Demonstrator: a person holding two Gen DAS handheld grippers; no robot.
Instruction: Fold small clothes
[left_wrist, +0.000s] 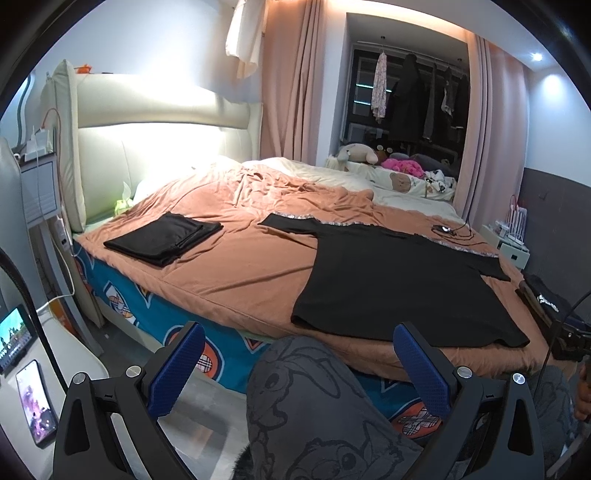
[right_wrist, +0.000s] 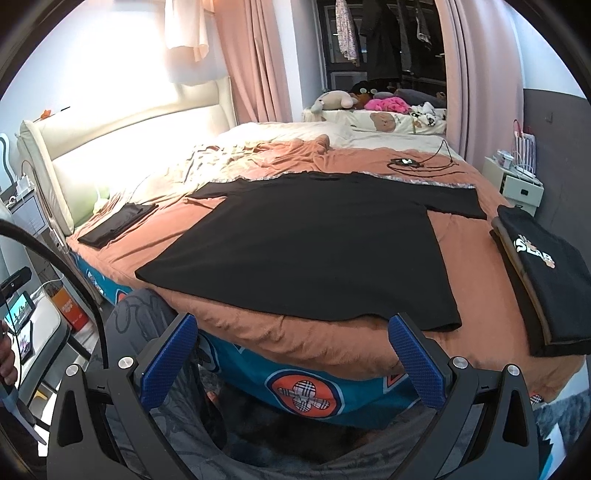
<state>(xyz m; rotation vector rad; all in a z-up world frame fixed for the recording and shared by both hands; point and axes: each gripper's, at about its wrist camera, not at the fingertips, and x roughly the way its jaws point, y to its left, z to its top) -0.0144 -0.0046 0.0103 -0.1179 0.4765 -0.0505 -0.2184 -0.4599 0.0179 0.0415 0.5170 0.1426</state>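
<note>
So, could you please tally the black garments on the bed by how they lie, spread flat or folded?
Spread flat: 1, the black T-shirt.
Folded, lying alone: 1, the black folded garment near the headboard.
Folded, in a pile: at least 2, the printed black top and a dark piece under it.
Total: at least 4.

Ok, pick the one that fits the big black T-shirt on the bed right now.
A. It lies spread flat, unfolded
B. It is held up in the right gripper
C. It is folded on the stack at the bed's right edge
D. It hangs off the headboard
A: the black T-shirt lies spread flat on the orange bedspread, sleeves out, while the left gripper and right gripper are both open and empty.
</note>
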